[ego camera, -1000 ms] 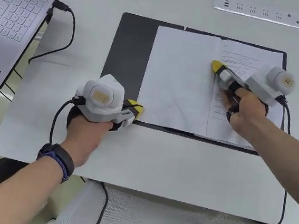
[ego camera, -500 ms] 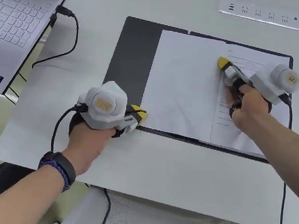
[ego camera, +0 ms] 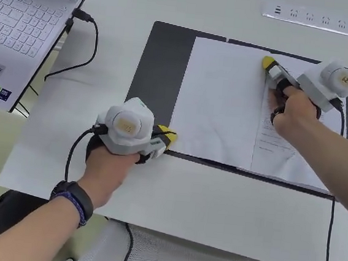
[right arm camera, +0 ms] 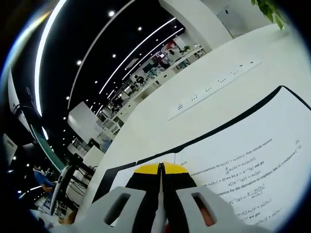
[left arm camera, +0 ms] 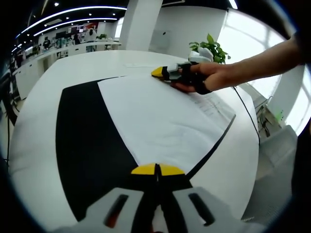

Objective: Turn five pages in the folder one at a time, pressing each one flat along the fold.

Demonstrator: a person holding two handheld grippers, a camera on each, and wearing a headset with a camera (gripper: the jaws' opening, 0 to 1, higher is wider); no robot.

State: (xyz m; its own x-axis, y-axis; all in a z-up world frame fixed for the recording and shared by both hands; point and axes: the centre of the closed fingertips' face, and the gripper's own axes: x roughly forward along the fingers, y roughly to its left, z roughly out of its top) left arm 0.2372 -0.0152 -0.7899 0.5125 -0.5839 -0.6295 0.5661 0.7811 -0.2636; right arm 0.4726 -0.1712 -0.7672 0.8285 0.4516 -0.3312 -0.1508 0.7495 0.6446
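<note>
Far left, at ten o'clock in the head view, a white laptop (ego camera: 18,17) sits on the white table (ego camera: 111,13), with a black cable (ego camera: 96,43) looping down from its side.

Moving in, the black folder (ego camera: 158,67) lies spread on the table, from centre out to two o'clock. Its left cover is bare. A blank page (ego camera: 219,104) lies flat over the middle, and a printed page (ego camera: 270,152) sits to the right of that.

The left gripper (ego camera: 166,136), in the person's left hand (ego camera: 107,170), is down at the folder's seven o'clock. Its yellow tips are at the bottom edge, right by the blank page's lower left corner. The left gripper view shows its two jaws pressed together with nothing between them.

Over to the right gripper (ego camera: 268,64). It's at the twelve o'clock end of the fold, tip down where the blank page meets the printed one. The right hand (ego camera: 293,111) is over the printed page. The right gripper view shows those jaws together as well, gripping nothing, with lines of print just beyond them.

Up at one o'clock, a white power strip (ego camera: 317,21) lies on the table beyond the folder, well apart from it.
</note>
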